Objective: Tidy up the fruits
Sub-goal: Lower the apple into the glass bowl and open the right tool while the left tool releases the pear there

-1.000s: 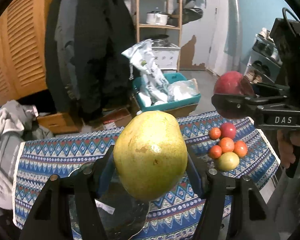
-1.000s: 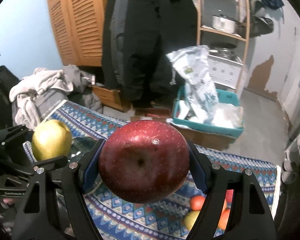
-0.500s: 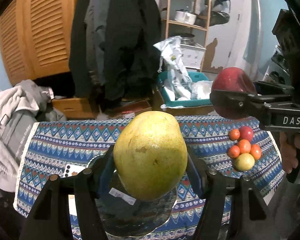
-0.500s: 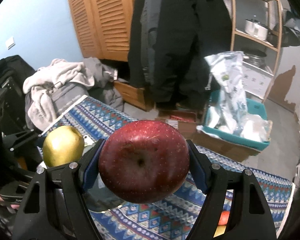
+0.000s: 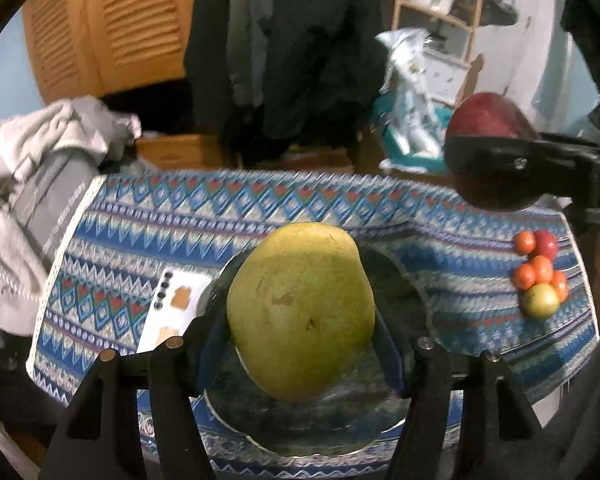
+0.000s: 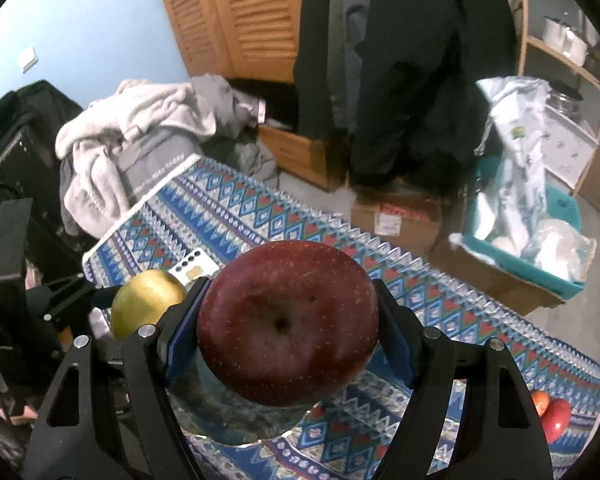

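Left gripper (image 5: 300,344) clamps a pear (image 5: 300,312) between its jaws, above a glass plate (image 5: 404,412) on the patterned cloth (image 5: 180,216). A phone (image 5: 172,308) lies just left of the plate. Far to its right sits a cluster of small fruits (image 5: 540,276), and up right the other gripper carries an apple (image 5: 488,116).

Right gripper (image 6: 288,332) grips the apple (image 6: 288,324) over the plate (image 6: 220,420). To its left the pear (image 6: 140,300) shows, held aloft; low right, two small fruits (image 6: 552,416) peek in.
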The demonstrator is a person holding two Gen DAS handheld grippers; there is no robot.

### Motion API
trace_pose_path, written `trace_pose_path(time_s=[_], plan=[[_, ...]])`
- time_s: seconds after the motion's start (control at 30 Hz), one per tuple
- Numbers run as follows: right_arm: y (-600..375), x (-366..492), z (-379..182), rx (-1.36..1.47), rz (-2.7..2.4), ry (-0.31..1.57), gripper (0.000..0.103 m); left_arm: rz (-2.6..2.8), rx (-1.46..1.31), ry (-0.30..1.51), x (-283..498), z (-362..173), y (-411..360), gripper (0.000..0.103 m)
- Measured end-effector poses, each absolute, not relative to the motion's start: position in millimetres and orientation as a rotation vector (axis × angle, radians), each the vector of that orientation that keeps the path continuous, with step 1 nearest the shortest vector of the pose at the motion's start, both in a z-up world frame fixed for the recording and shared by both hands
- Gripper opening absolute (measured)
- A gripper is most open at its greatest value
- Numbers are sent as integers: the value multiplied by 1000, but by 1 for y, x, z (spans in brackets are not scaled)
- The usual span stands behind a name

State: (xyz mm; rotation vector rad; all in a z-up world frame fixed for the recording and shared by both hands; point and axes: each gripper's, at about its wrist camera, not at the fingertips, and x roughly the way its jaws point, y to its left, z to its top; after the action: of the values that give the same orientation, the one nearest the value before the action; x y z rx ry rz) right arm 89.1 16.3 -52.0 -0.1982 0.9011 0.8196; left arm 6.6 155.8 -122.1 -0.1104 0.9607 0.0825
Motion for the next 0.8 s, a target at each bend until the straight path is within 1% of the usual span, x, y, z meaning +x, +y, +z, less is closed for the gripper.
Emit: trace_pose_path(time_s=[0.17, 0.47, 0.8], plan=[[36, 92, -74, -217, 837, 947, 77, 106, -184, 1023, 6, -149, 176, 67], [55, 97, -119, -230, 845, 1046, 77, 122, -244, 1110, 9, -179, 186, 67], [61, 93, -154, -263, 837, 1121, 77, 150, -231, 1188, 15, -210, 185, 67]])
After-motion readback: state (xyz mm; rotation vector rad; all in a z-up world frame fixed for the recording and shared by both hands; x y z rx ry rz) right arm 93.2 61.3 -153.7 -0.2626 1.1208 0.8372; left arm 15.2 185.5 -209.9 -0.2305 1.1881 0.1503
